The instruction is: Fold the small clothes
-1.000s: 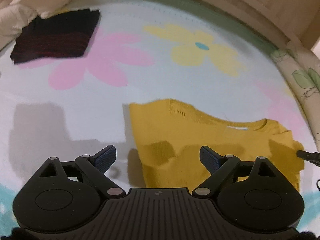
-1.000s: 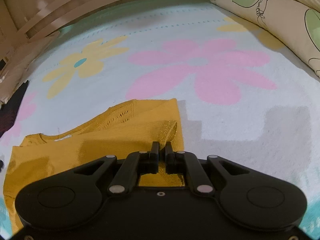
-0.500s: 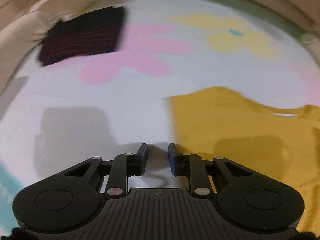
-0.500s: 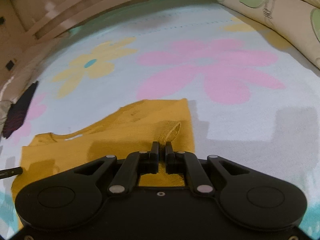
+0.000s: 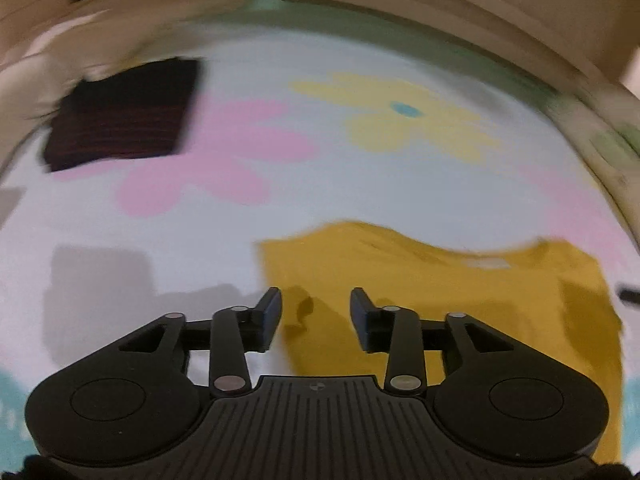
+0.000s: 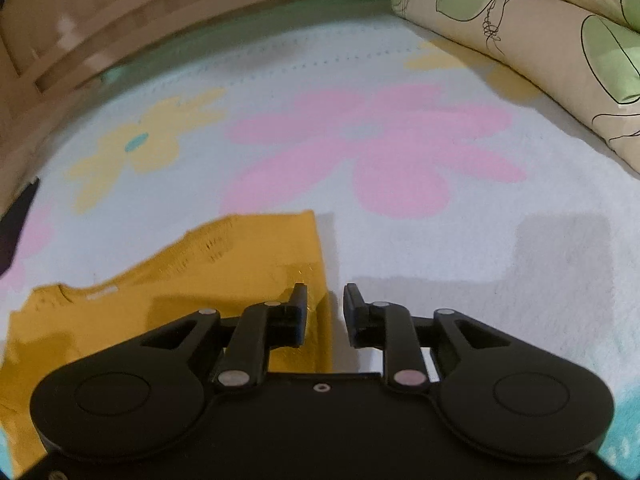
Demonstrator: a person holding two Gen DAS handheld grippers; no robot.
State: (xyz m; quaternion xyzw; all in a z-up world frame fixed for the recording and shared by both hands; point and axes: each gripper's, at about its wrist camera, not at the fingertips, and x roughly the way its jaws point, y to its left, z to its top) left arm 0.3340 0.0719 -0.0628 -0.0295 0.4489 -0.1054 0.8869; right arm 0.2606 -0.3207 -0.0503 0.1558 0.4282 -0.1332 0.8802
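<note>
A yellow knit top lies folded flat on the flowered blanket, neckline toward the far side. My left gripper hovers over its left edge, jaws part way apart and opening; the pads press on nothing, and a small wrinkle of cloth lies below them. In the right wrist view the yellow top fills the lower left. My right gripper stands over its right edge, jaws opening, and the cloth lies loose between them. A tip of the right gripper shows at the left view's right border.
A dark folded garment with red stripes lies at the far left of the blanket; its corner shows in the right wrist view. A rolled leaf-print quilt borders the right side. A wooden bed frame closes the far edge.
The right gripper was shut on a raised pinch of the yellow edge; it has opened and the cloth lies flat. The left gripper narrowed from wide, then partly reopened over the left edge.
</note>
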